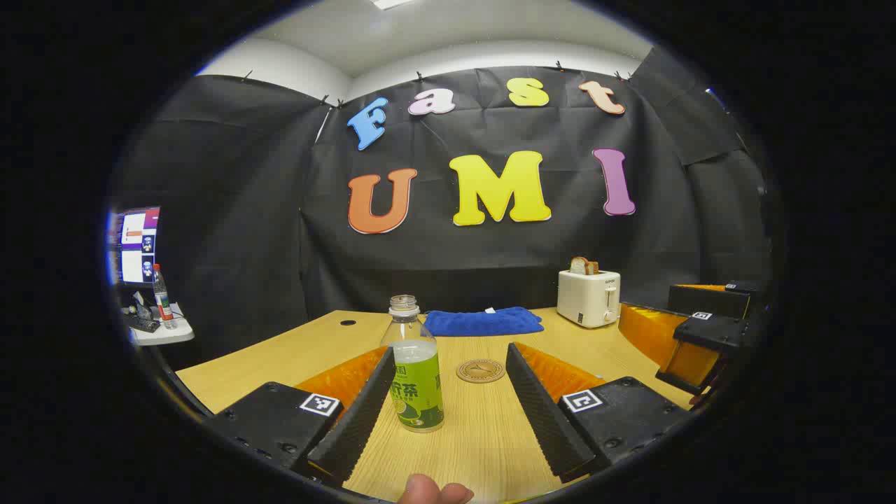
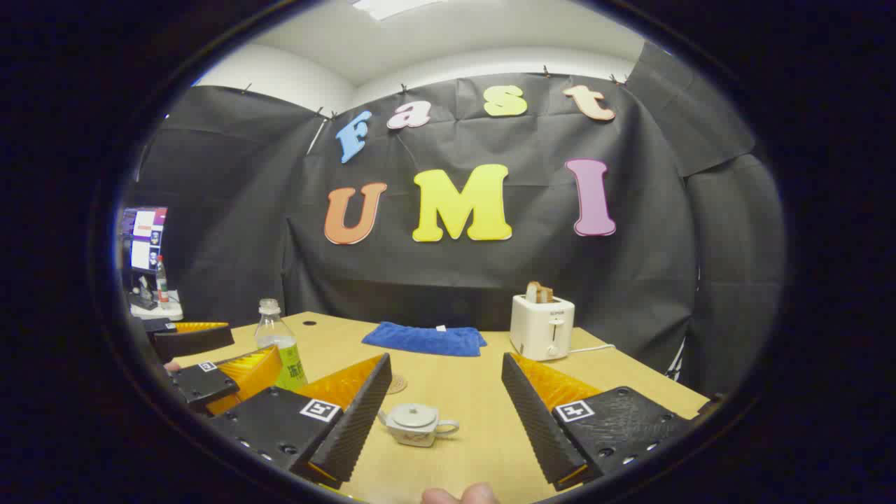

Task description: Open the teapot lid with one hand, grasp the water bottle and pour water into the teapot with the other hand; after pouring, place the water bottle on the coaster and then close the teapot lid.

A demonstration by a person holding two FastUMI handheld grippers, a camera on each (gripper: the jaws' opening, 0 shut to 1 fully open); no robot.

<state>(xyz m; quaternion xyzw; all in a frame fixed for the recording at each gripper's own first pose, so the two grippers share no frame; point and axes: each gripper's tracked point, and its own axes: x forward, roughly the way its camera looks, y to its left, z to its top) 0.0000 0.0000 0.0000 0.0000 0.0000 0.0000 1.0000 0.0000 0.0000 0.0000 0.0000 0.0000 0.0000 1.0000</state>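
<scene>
A clear water bottle (image 1: pixel 416 371) with a green label and no cap stands upright on the wooden table (image 1: pixel 483 448). It sits between the spread fingers of my left gripper (image 1: pixel 448 420), close to the left finger; the gripper is open. Just behind and to the right lies a round brown coaster (image 1: pixel 480 370). In the right gripper view a small white teapot (image 2: pixel 416 423), lid on, sits between the wide-apart fingers of my open right gripper (image 2: pixel 448 427). The bottle (image 2: pixel 280 350) and the left gripper (image 2: pixel 203 364) appear at the left there, and the coaster (image 2: pixel 397 383) peeks out behind a finger.
A white toaster (image 1: pixel 589 297) holding bread and a folded blue cloth (image 1: pixel 483 322) lie at the back of the table. The right gripper (image 1: pixel 700 336) is at the right edge. A side shelf with a monitor (image 1: pixel 136 245) and a small bottle (image 1: pixel 162 297) stands far left.
</scene>
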